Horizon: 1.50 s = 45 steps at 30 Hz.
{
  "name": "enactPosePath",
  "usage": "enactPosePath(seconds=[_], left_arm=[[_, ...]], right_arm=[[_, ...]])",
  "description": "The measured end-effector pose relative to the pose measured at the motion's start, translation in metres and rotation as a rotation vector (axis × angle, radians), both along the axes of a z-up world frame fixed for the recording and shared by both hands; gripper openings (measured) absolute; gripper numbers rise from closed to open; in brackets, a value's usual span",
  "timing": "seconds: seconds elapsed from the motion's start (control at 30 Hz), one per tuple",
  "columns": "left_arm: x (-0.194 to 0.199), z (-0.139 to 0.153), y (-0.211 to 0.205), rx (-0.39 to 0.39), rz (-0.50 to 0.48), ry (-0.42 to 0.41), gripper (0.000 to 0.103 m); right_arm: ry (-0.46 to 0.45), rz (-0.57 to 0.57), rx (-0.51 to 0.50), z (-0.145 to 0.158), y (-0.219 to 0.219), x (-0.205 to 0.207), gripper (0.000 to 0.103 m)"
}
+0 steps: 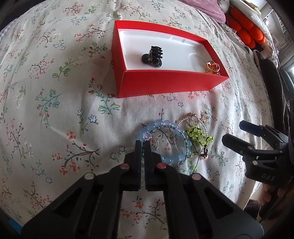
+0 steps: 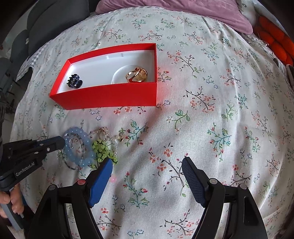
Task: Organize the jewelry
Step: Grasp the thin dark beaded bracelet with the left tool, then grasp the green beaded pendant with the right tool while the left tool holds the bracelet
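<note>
A red box (image 1: 165, 83) (image 2: 110, 95) with a white lining lies on the floral bedspread. It holds a black hair claw (image 1: 152, 56) (image 2: 74, 80) and a gold ring (image 1: 212, 67) (image 2: 136, 74). In front of it lies a pile: a blue bead bracelet (image 1: 170, 158) (image 2: 86, 145), thin beaded strands, a green bead piece (image 1: 199, 135) (image 2: 103, 149) and a gold chain (image 1: 191, 118). My left gripper (image 1: 143, 145) (image 2: 62, 143) is shut on the near-left edge of the blue bracelet. My right gripper (image 2: 147, 162) (image 1: 233, 131) is open and empty, right of the pile.
A purple pillow (image 2: 176, 11) lies at the head of the bed. Orange knitted cushions (image 1: 246, 31) (image 2: 275, 40) sit at the far right edge. Dark fabric (image 1: 272, 88) hangs off the bed's right side.
</note>
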<state>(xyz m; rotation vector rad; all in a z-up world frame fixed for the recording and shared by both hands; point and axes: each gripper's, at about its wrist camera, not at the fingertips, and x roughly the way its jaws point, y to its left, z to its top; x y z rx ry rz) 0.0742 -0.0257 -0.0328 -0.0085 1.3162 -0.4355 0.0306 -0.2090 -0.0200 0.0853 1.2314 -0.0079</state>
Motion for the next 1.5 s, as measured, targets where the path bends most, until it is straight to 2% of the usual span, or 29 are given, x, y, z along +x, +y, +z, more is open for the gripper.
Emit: enactPosePath(seconds=[0.37, 0.8, 0.93, 1.0, 1.13, 1.27, 1.33, 1.5], left_arm=[[-0.006, 0.027, 0.006, -0.052, 0.006, -0.060, 0.003], [-0.010, 0.050, 0.014, -0.088, 0.023, -0.115, 0.003], [-0.010, 0.048, 0.013, -0.082, 0.018, -0.111, 0.003], [-0.011, 0.047, 0.013, -0.078, 0.015, -0.111, 0.003], [-0.009, 0.046, 0.014, -0.078, 0.018, -0.109, 0.003], [-0.009, 0.046, 0.014, -0.077, 0.020, -0.107, 0.003], [-0.009, 0.046, 0.015, -0.078, 0.020, -0.106, 0.003], [-0.008, 0.046, 0.017, -0.079, 0.026, -0.106, 0.003]], right_arm=[[-0.002, 0.002, 0.018, 0.000, -0.002, 0.001, 0.079], [0.000, 0.019, 0.162, -0.005, 0.005, 0.009, 0.078], [0.011, 0.047, 0.189, -0.008, 0.018, 0.012, 0.060], [0.017, 0.057, 0.208, -0.009, 0.022, 0.013, 0.054], [0.027, 0.077, 0.202, -0.013, 0.031, 0.016, 0.037], [0.039, 0.087, 0.182, -0.022, 0.039, 0.019, 0.028], [0.042, 0.086, 0.166, -0.026, 0.040, 0.021, 0.020], [0.025, 0.077, 0.169, -0.024, 0.037, 0.021, 0.015]])
